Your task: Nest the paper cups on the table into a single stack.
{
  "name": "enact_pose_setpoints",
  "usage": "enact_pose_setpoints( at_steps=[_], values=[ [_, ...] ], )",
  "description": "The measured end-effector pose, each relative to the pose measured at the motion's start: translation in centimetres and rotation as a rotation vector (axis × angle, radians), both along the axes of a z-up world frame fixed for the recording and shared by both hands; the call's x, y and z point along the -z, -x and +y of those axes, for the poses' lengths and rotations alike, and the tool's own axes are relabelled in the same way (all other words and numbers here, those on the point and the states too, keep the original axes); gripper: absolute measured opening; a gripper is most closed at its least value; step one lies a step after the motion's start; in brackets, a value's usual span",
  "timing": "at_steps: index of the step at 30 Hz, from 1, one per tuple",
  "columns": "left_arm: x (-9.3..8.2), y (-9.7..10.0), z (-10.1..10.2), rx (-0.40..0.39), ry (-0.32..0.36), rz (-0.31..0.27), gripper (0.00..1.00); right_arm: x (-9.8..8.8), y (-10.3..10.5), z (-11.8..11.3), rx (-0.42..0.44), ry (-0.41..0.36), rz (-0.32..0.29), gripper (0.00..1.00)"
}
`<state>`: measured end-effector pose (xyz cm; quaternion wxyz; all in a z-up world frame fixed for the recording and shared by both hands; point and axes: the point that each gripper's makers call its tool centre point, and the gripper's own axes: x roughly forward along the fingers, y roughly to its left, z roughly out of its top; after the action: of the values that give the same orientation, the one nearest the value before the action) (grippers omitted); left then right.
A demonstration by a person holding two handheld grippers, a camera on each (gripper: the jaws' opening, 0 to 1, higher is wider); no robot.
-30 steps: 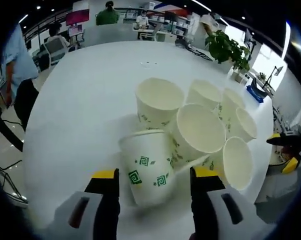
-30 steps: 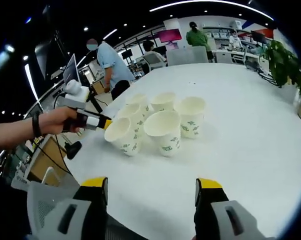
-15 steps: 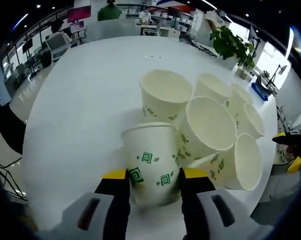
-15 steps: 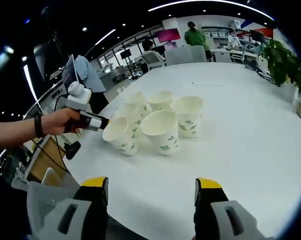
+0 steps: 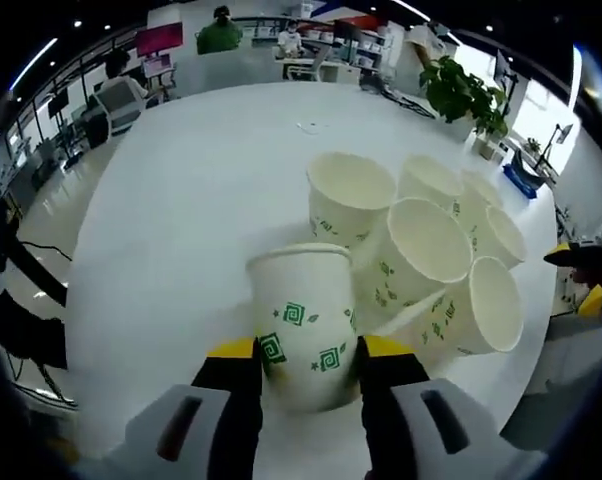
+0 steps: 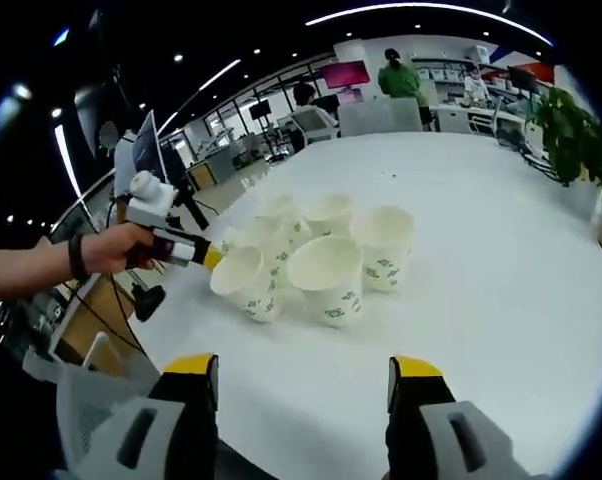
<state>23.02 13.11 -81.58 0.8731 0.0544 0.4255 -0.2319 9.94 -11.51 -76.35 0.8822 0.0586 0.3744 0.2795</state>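
We look down close over the cups (image 5: 411,250) from the left gripper view; from the right gripper view, farther off, we share them.

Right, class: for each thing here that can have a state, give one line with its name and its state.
Left hand-held gripper: shut on the nearest cup.
Nearest cup: gripped at its base, mouth up, not nested.
Other cups: loose cluster, tilted against one another, unstacked.
Right hand-held gripper: open, holding nothing, short of the cups.
Table: white top, bare around the cluster.
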Motion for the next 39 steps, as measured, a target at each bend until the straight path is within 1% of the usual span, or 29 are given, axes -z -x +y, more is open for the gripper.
enact_pose_setpoints(
  at_steps=[2, 3, 5, 6, 7, 10, 11, 12, 14, 17, 18, 20, 22, 24, 26, 27, 28, 33, 35, 37, 39],
  values=[
    [-0.6, 0.3, 0.1, 0.008, 0.000, -0.011, 0.36, -0.1, -0.3, 0.0, -0.005, -0.003, -0.006, 0.69],
    [-0.6, 0.0, 0.1, 0.023, 0.008, -0.020, 0.36, -0.4, -0.5, -0.1, -0.005, -0.008, -0.010, 0.69],
    [-0.7, 0.1, 0.0, 0.040, 0.017, -0.022, 0.36, -1.1, -0.8, -0.1, -0.006, -0.015, -0.017, 0.67],
    [-0.8, 0.2, 0.0, 0.052, 0.012, -0.028, 0.36, -0.7, -1.3, 0.0, -0.010, -0.018, -0.022, 0.67],
    [-0.9, 0.3, 0.1, 0.061, 0.008, -0.029, 0.36, -0.6, -1.4, 0.1, -0.011, -0.018, -0.023, 0.67],
    [-1.5, 0.4, 0.1, 0.085, 0.004, -0.041, 0.36, -1.2, -1.4, 0.5, -0.022, -0.022, -0.028, 0.66],
    [-2.1, 0.8, 0.2, 0.090, 0.002, -0.045, 0.36, -1.3, -1.5, 0.7, -0.027, -0.022, -0.029, 0.66],
    [-2.4, 0.9, 0.2, 0.104, 0.000, -0.051, 0.36, -1.2, -1.6, 0.8, -0.031, -0.021, -0.030, 0.66],
    [-2.3, 0.6, 0.0, 0.129, -0.003, -0.060, 0.36, -1.7, -2.0, 0.9, -0.041, -0.023, -0.034, 0.66],
    [-3.4, 0.7, -0.2, 0.181, -0.017, -0.078, 0.36, -2.0, -2.2, 1.2, -0.050, -0.027, -0.037, 0.66],
    [-3.6, 0.7, -0.3, 0.196, -0.019, -0.082, 0.36, -2.2, -2.1, 1.8, -0.060, -0.025, -0.039, 0.66],
    [-5.1, 1.4, -0.7, 0.236, -0.020, -0.088, 0.36, -2.3, -2.2, 2.2, -0.072, -0.026, -0.043, 0.66],
    [-5.1, 1.6, -0.7, 0.267, -0.023, -0.091, 0.36, -2.9, -2.7, 2.2, -0.083, -0.032, -0.047, 0.65],
    [-5.3, 1.5, -1.0, 0.300, -0.032, -0.097, 0.36, -2.7, -3.1, 2.6, -0.092, -0.038, -0.049, 0.65],
    [-5.9, 1.7, -1.2, 0.323, -0.036, -0.104, 0.36, -2.8, -3.5, 2.9, -0.103, -0.054, -0.051, 0.65],
    [-6.5, 1.9, -1.4, 0.335, -0.039, -0.107, 0.36, -3.0, -3.8, 3.1, -0.103, -0.068, -0.052, 0.64],
    [-6.9, 2.1, -1.5, 0.346, -0.042, -0.111, 0.36, -3.7, -3.8, 3.0, -0.099, -0.080, -0.049, 0.64],
    [-7.3, 2.5, -1.8, 0.399, -0.055, -0.122, 0.36, -4.3, -4.4, 4.2, -0.119, -0.110, -0.053, 0.64],
    [-7.7, 3.0, -2.4, 0.426, -0.062, -0.131, 0.36, -4.7, -4.5, 4.9, -0.137, -0.128, -0.050, 0.64],
    [-7.7, 2.8, -2.5, 0.445, -0.062, -0.136, 0.36, -5.0, -4.6, 5.5, -0.158, -0.159, -0.040, 0.64],
    [-7.7, 2.8, -2.7, 0.464, -0.065, -0.145, 0.36, -5.4, -4.7, 5.9, -0.170, -0.166, -0.041, 0.64]
  ],
)
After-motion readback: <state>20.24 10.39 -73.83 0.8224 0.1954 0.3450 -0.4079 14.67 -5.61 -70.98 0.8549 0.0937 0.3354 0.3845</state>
